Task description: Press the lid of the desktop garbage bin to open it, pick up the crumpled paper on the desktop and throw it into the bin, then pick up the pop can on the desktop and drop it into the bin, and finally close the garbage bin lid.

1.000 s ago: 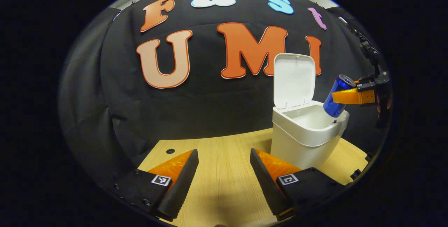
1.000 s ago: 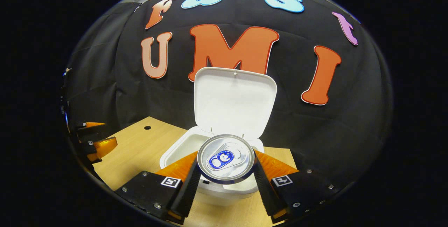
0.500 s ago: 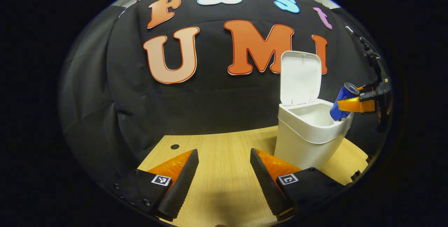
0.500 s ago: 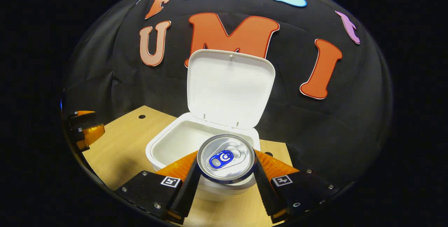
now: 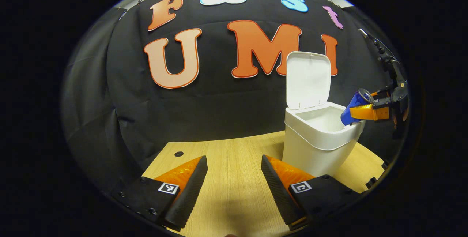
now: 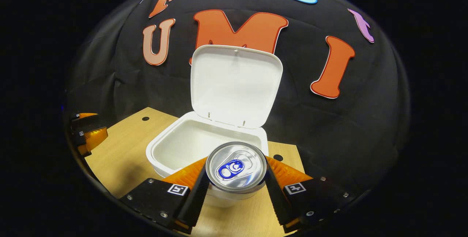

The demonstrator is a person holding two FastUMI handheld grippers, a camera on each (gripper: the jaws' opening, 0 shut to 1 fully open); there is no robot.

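As it dips, can [image 6: 236, 166] — lower.

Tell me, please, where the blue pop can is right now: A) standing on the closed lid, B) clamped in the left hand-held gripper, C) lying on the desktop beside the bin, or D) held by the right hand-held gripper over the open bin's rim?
D: the right hand-held gripper clamps the pop can tilted over the rim of the white garbage bin, whose lid stands open.

Can [image 6: 236, 166] above bin's [image 6: 172, 145] rim, lid [image 6: 234, 83] behind.
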